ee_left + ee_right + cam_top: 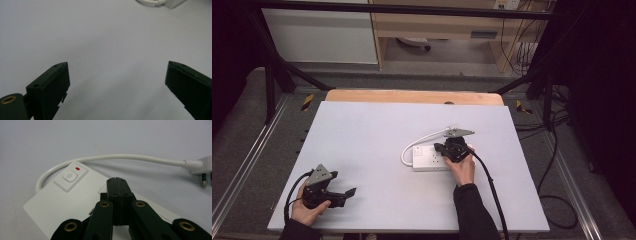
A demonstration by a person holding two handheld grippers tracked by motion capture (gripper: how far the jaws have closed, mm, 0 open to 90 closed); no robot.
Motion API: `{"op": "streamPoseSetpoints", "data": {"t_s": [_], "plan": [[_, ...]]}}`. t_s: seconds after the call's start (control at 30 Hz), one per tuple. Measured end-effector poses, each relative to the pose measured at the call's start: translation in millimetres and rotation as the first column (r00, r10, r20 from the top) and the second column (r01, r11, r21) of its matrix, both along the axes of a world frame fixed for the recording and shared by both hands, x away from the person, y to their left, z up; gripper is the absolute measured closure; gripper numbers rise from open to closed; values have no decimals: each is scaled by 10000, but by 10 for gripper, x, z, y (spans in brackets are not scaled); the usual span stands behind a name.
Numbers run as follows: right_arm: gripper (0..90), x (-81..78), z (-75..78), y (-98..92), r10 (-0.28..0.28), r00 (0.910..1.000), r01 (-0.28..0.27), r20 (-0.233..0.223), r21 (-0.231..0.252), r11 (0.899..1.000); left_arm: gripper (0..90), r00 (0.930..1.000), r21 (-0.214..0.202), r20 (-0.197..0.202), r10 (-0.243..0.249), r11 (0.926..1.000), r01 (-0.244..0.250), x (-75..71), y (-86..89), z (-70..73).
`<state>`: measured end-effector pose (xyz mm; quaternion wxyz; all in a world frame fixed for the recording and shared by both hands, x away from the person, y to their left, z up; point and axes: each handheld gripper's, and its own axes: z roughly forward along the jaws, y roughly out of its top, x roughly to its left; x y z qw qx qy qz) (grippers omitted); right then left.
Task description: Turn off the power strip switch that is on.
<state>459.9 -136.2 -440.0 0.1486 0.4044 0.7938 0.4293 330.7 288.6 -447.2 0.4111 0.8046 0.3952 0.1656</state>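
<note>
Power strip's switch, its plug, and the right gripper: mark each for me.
power button [70, 176], right gripper view, on its centre.
plug [203, 165], right gripper view, on its white body.
right gripper [116, 180], right gripper view, at its shut jaw tips.

The bench [362, 150] has a pale grey top with a strip of bare wood [412, 96] along its far edge. Beyond that edge stands a white cabinet [319, 35], and to the right of the cabinet a light wooden shelf unit [437, 25] with loose cables [524, 50] hanging by its right side. A black metal frame [277, 65] rises around the bench. Right of the bench, a black cable [557, 200] loops across the grey floor.
</note>
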Motion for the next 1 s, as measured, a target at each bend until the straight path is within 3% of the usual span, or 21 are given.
{"op": "streamPoseSetpoints", "data": {"t_s": [0.13,0.23,1.0], "plan": [[900,0,2,-31,-276,9996,278,84,-290,9992,56,10000,-3,6,-13,10000,13,0,-3,0],[900,1,0,-64,-329,9994,328,-75,-113,9994,57,10000,34,-37,-13,10000,13,9,-2,-6],[900,-27,23,-20,-323,9994,330,126,-573,9978,57,10000,10,-13,7,10000,-7,7,1,-3]]}}
